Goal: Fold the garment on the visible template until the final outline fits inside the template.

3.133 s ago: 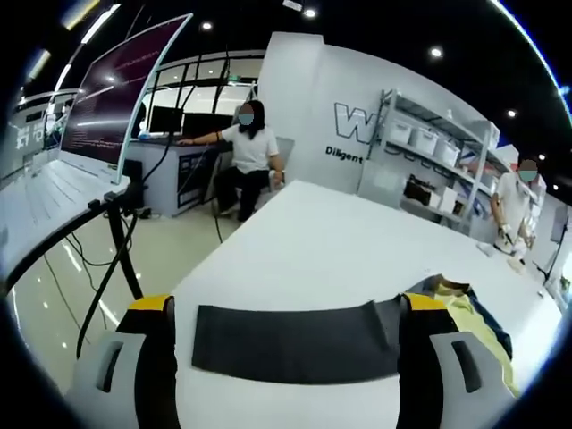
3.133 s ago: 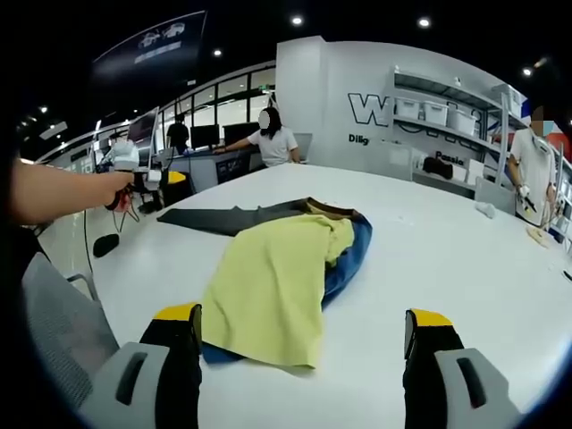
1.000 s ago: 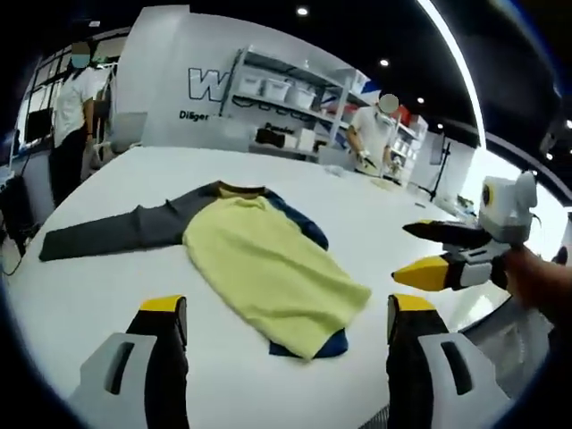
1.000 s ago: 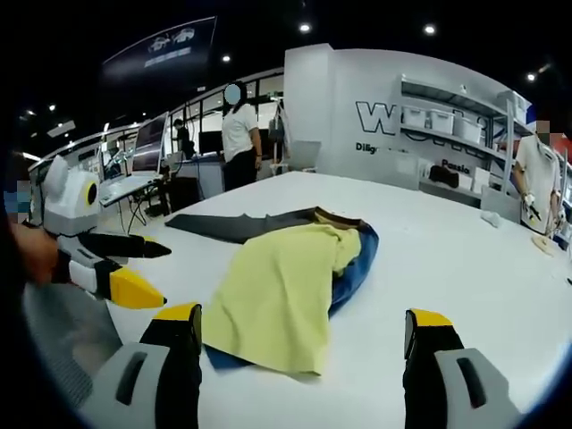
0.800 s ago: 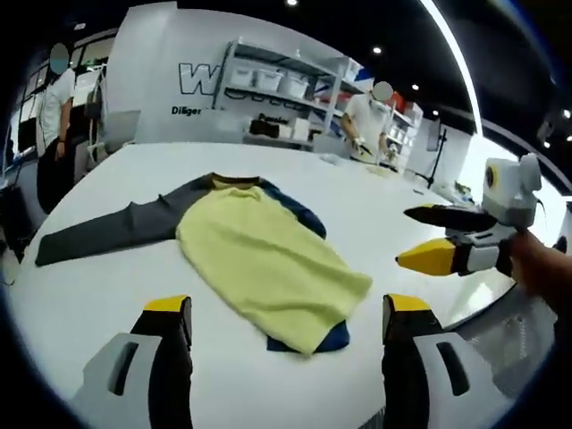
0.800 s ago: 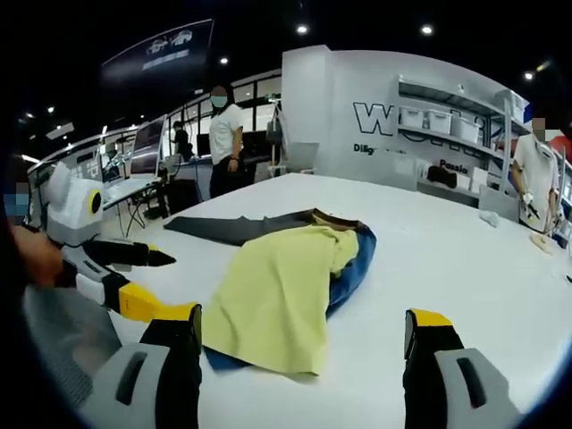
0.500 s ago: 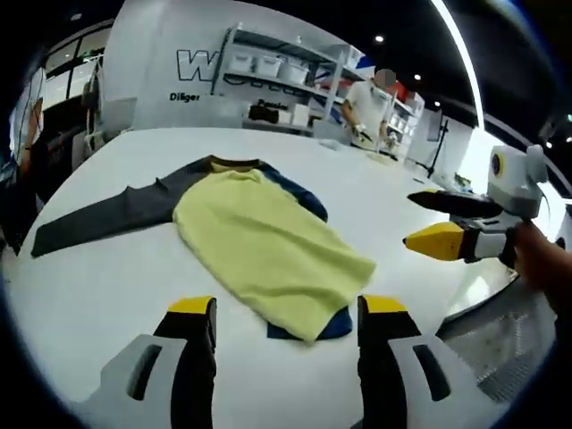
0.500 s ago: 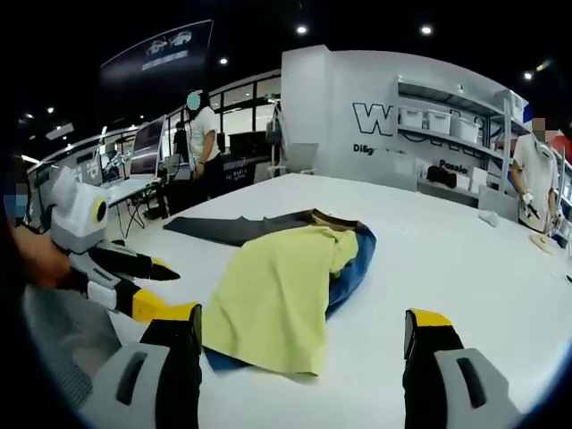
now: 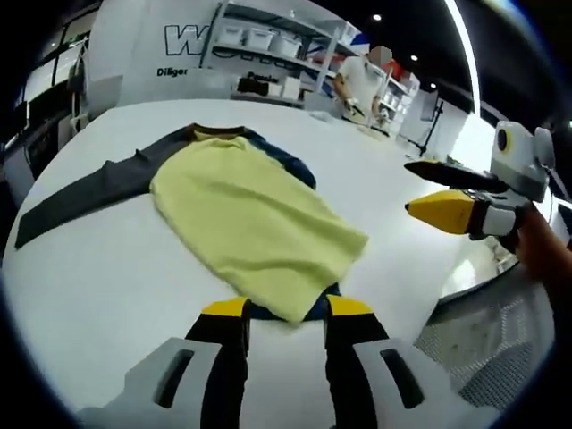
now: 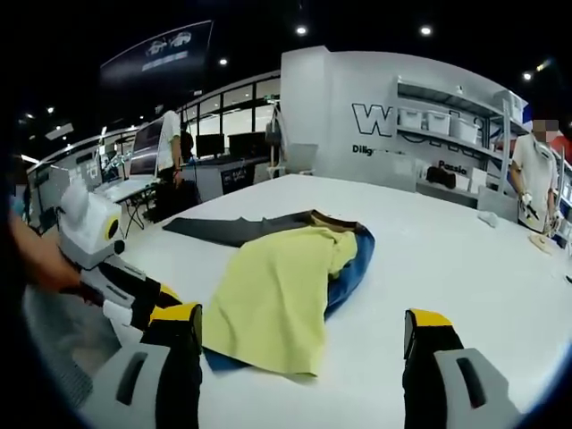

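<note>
On the left in the left gripper view, we see the dark grey sleeve (image 9: 85,192) of the garment (image 9: 250,228) stretched out flat on the white bench (image 9: 107,286). The yellow body of the garment lies in the middle, with a blue layer peeking out under it. Our left gripper (image 9: 286,313) is right at the near hem, its fingers (image 9: 223,323) close together with only a small gap, and we cannot tell if they pinch the cloth. On the right, our right gripper (image 9: 447,201) floats above the bench edge.

In the right gripper view, the left gripper (image 10: 147,299) sits at the garment's (image 10: 277,295) near left corner. The right gripper's (image 10: 299,344) fingers (image 10: 179,332) are wide apart and hold nothing. A person (image 10: 534,174) stands far right.
</note>
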The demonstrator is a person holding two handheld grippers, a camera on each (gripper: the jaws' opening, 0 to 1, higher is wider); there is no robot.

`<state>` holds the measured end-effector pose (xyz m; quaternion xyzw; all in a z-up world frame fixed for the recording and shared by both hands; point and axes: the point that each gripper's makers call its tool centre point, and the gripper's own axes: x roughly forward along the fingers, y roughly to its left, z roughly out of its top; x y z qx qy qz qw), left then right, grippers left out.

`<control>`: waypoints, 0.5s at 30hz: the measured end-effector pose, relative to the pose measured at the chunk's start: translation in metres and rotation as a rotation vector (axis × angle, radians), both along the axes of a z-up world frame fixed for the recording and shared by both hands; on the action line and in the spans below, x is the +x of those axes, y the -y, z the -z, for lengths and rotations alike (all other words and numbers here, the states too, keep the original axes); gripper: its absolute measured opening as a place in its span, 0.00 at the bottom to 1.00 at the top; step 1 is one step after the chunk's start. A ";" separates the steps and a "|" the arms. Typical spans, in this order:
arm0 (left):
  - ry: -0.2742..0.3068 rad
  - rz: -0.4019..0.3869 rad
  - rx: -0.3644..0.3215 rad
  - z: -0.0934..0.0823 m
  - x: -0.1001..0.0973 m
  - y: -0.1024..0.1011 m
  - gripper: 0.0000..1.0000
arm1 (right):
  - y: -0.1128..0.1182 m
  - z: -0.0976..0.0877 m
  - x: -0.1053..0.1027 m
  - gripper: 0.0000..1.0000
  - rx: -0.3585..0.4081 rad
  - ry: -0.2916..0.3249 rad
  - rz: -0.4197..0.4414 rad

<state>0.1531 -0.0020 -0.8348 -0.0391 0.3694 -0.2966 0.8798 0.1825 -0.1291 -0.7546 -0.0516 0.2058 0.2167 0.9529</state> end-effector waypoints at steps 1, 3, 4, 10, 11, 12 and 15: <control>-0.003 0.006 0.005 0.002 0.000 0.002 0.27 | 0.000 0.000 0.000 0.95 0.000 0.000 0.000; -0.014 0.024 0.017 0.006 -0.001 0.005 0.26 | 0.000 0.000 0.000 0.95 0.000 0.000 0.000; -0.015 0.024 0.018 0.007 0.000 0.006 0.25 | 0.000 0.000 0.000 0.95 0.000 0.000 0.000; -0.042 0.038 0.048 0.018 0.000 0.008 0.25 | 0.001 0.000 0.001 0.94 0.003 0.000 0.003; -0.043 0.040 0.052 0.019 0.000 0.008 0.24 | 0.002 0.000 0.001 0.94 0.003 -0.001 0.003; -0.042 0.039 0.057 0.020 0.001 0.008 0.24 | 0.002 0.000 0.001 0.94 0.002 -0.001 0.004; -0.040 0.034 0.064 0.020 0.004 0.007 0.21 | 0.002 0.001 0.002 0.94 0.003 -0.002 0.004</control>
